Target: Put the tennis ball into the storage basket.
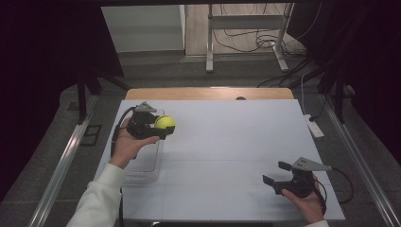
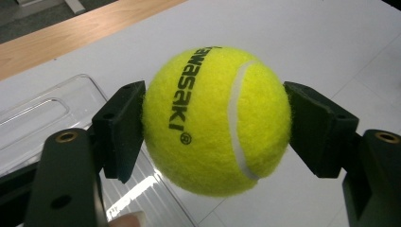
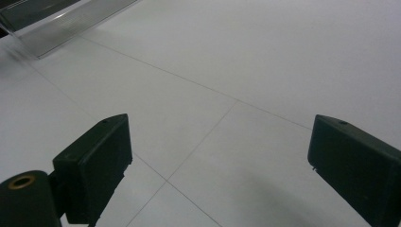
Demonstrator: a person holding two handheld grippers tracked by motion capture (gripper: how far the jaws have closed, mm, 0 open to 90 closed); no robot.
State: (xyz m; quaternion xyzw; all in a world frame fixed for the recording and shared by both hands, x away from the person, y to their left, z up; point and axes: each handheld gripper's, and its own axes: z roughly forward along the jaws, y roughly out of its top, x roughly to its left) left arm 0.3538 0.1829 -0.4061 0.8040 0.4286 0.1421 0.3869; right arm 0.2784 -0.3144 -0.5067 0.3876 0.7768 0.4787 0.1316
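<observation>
Your left gripper clamps tennis ball, lifted by clear bin; placing left. Right gripper wide, idle.

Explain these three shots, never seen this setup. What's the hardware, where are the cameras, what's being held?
No robot here: a person holds a hand-operated gripper in each hand. The high view looks down on a white table. The other two pictures come from cameras riding on each gripper, looking along its black fingers.

The left gripper is shut on a yellow tennis ball, lifted above a clear plastic tray at the table's left edge. Its fingers press the ball from both sides.

The right gripper sits low near the table's right front, open, with bare table between its fingers.
</observation>
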